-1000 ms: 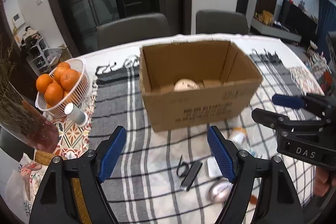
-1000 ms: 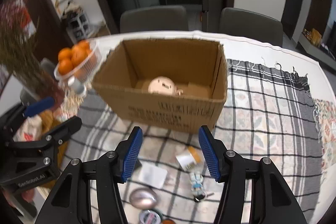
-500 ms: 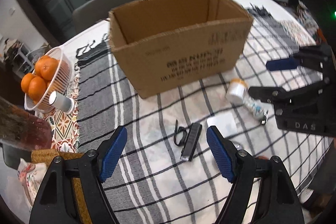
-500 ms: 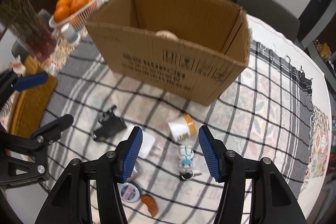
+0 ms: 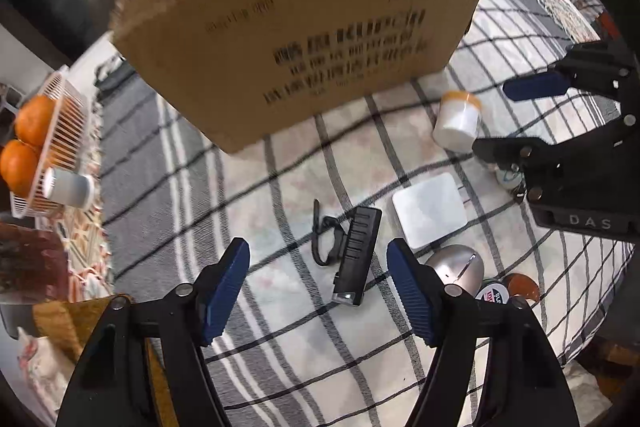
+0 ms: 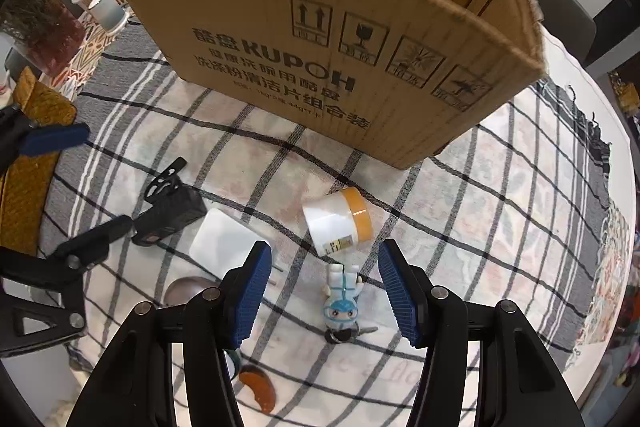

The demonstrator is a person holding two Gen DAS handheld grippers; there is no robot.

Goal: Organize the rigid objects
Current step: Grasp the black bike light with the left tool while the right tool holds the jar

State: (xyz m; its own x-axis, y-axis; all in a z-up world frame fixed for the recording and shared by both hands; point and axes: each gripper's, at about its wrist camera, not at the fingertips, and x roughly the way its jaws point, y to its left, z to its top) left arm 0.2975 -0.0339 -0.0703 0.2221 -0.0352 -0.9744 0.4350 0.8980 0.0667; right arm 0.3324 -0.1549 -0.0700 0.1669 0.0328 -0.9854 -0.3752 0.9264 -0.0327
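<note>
Your left gripper (image 5: 318,275) is spread wide and holds nothing; the black clip-on device (image 5: 357,255) lies on the cloth in the gap between its blue pads, nearer the right-hand pad (image 5: 408,291). Its long axis runs from the lower middle of the left wrist view up and slightly right, with the pale end face toward you and a black clip (image 5: 322,239) sticking out on its left side.

Your right gripper (image 6: 325,293) is likewise spread and empty. Between its pads, at the lower centre of the right wrist view, lies the small blue-and-white figurine (image 6: 340,301), head toward you, feet pointing up the frame. Just above its feet, the white jar with an orange lid (image 6: 340,223) lies on its side, lid toward the upper right.

Just right of the black device in the left wrist view you have a white square pad (image 5: 430,215), and below that a silver egg-shaped object (image 5: 456,267), a round tin (image 5: 494,295) and an orange-brown curved piece (image 5: 520,285), close together.

Behind all this, the open cardboard box (image 6: 328,39) fills the upper frame on the checked tablecloth (image 6: 500,227). At the left edge of the left wrist view, a white basket of oranges (image 5: 44,131) has a small white cup (image 5: 68,187) lying against it.
</note>
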